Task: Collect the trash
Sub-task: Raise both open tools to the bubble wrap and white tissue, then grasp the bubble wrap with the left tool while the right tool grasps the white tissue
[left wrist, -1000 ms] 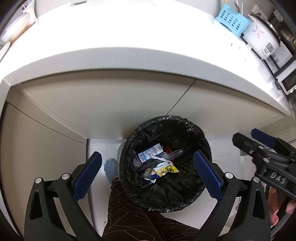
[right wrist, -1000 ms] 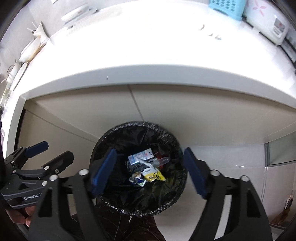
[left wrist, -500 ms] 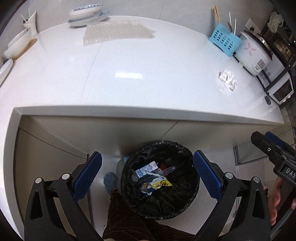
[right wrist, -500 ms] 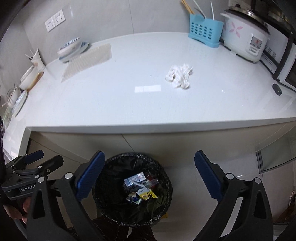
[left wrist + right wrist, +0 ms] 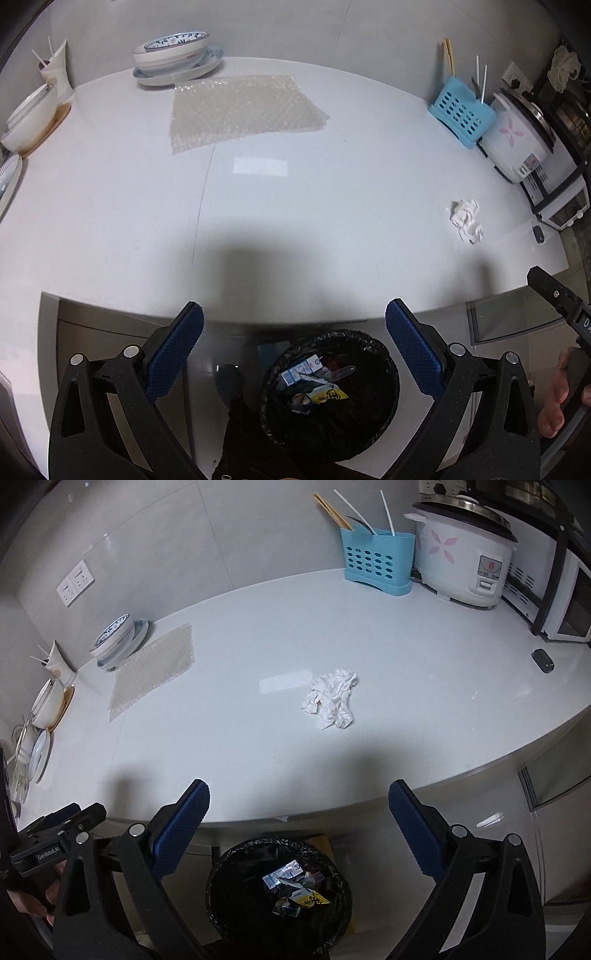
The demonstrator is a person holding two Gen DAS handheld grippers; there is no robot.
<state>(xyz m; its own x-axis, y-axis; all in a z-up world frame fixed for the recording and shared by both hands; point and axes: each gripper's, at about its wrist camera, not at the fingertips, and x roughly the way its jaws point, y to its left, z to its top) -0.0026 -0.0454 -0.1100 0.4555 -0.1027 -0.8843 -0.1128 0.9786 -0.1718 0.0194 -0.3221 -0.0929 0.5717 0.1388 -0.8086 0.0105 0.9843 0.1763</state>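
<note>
The right wrist view shows the right gripper (image 5: 298, 825) wide open and empty above the trash bin (image 5: 221, 882), which already holds wrappers (image 5: 295, 888). A crumpled tissue (image 5: 330, 698) and a bubble wrap sheet (image 5: 153, 675) wait on the counter (image 5: 424, 686). Only the left wrist view shows the left gripper (image 5: 293, 349) spread open, holding nothing.
</note>
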